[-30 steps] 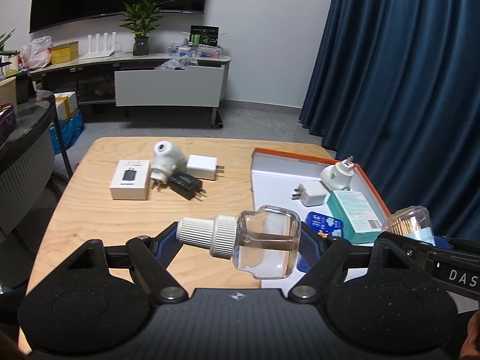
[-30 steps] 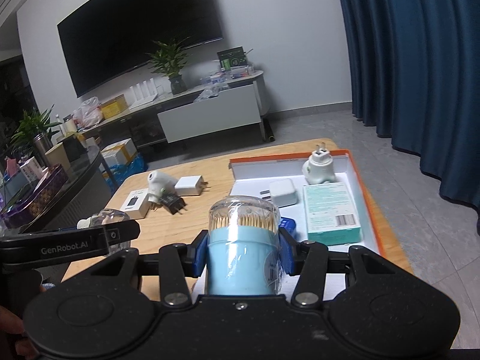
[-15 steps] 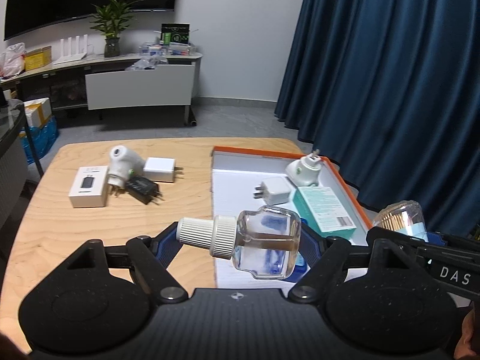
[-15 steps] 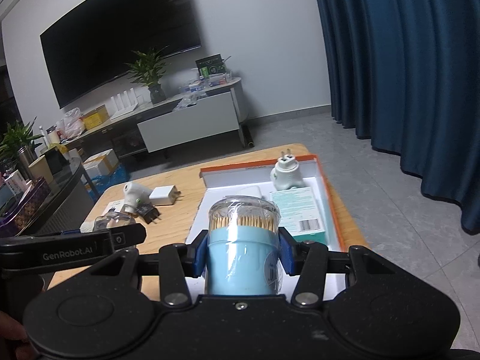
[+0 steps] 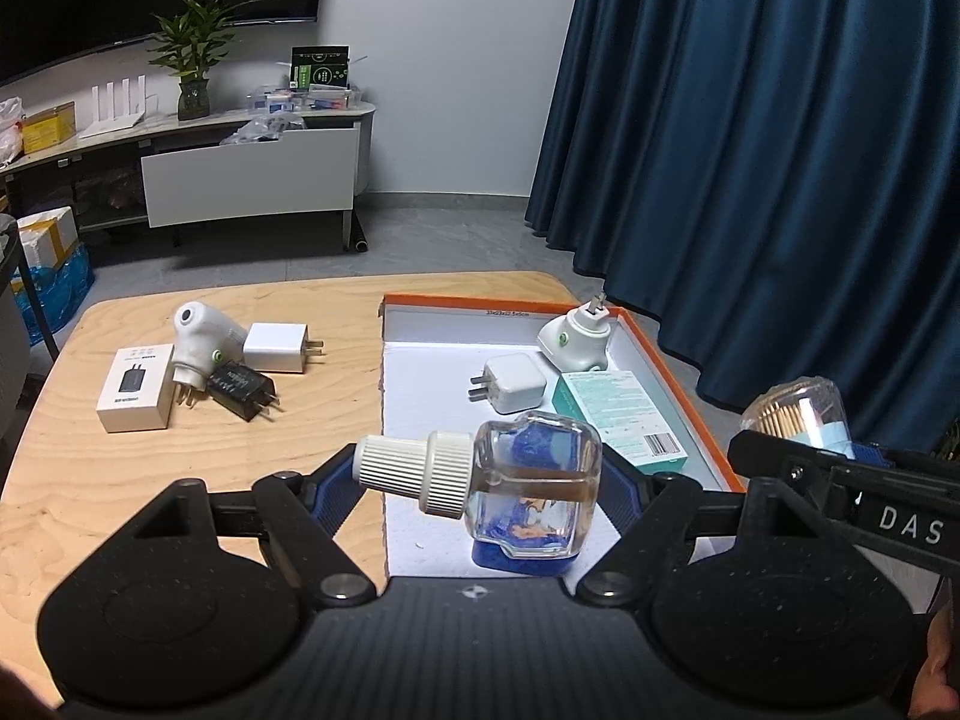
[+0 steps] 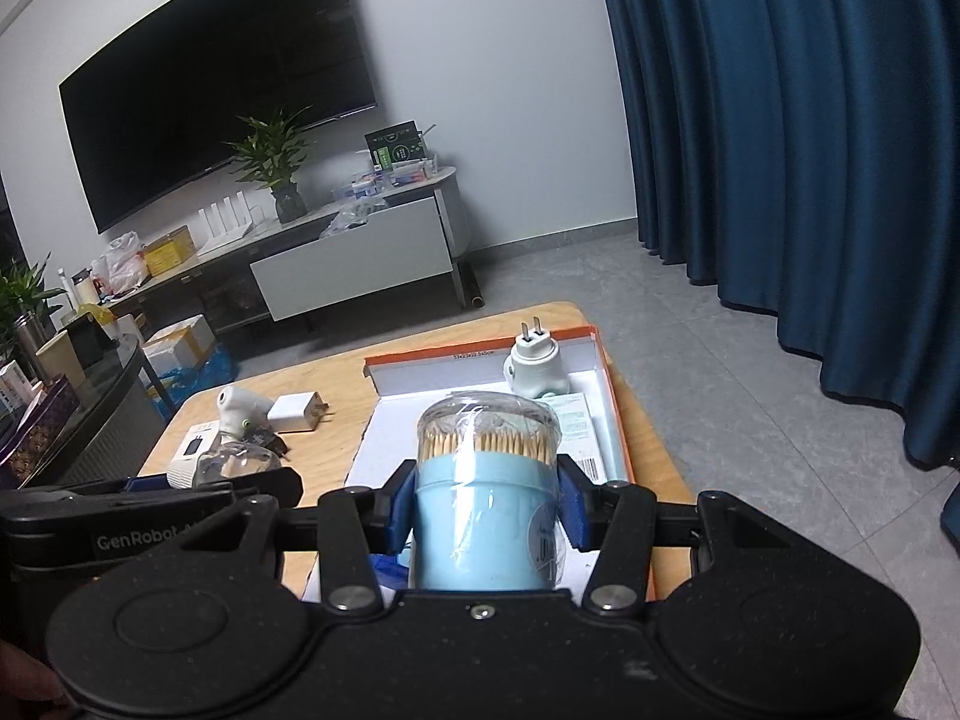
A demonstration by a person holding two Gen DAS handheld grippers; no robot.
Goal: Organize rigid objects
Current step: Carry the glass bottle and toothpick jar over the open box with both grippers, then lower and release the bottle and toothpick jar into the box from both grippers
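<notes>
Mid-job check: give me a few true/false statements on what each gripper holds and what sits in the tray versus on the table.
1. The left gripper grips a clear bottle with a white ribbed cap. True.
2. The right gripper is empty. False: it is shut on a blue toothpick jar.
3. The black charger lies in the orange-rimmed tray. False: it lies on the wooden table.
4. A teal box lies in the tray. True.

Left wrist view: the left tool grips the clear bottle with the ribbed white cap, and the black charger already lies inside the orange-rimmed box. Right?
Not quite. In the left wrist view the black charger lies on the wooden table, outside the orange-rimmed box. The left tool does grip the clear bottle.
</notes>
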